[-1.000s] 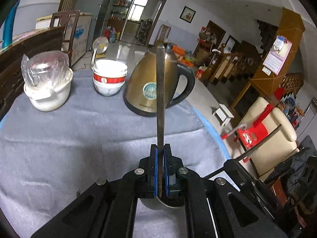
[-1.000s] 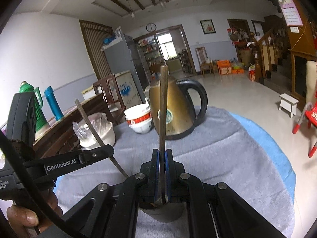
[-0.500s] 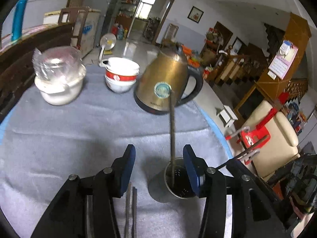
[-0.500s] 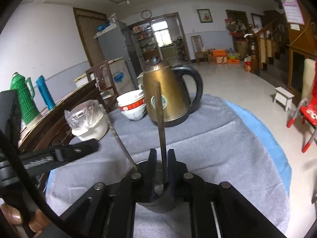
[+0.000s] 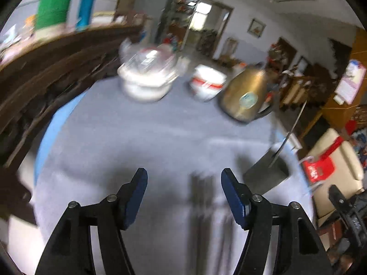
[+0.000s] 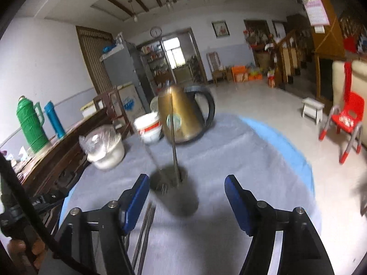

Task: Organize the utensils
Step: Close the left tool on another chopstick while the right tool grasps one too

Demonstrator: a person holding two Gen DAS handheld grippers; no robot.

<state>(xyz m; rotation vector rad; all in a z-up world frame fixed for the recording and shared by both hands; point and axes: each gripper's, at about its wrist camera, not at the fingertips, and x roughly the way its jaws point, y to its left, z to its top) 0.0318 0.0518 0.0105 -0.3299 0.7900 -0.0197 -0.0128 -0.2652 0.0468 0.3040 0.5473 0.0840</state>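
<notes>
Right wrist: utensil holder (image 6: 174,192) between spread tongs (image 6: 187,194).

The metal cup (image 6: 174,192) with tall sticks is standing between the right gripper (image 6: 187,197) fingers. The kettle (image 6: 181,114) and bowls (image 6: 149,127) are blocking the far side.

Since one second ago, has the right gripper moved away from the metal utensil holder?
Yes. The right gripper, then shut on a utensil over the utensil holder, now stands open and pulled back; the gold kettle looks farther off.

holder (image 6: 175,194): grey, upright on cloth; two utensils (image 6: 173,142) inside; chopsticks (image 6: 145,226) flat beside
</notes>
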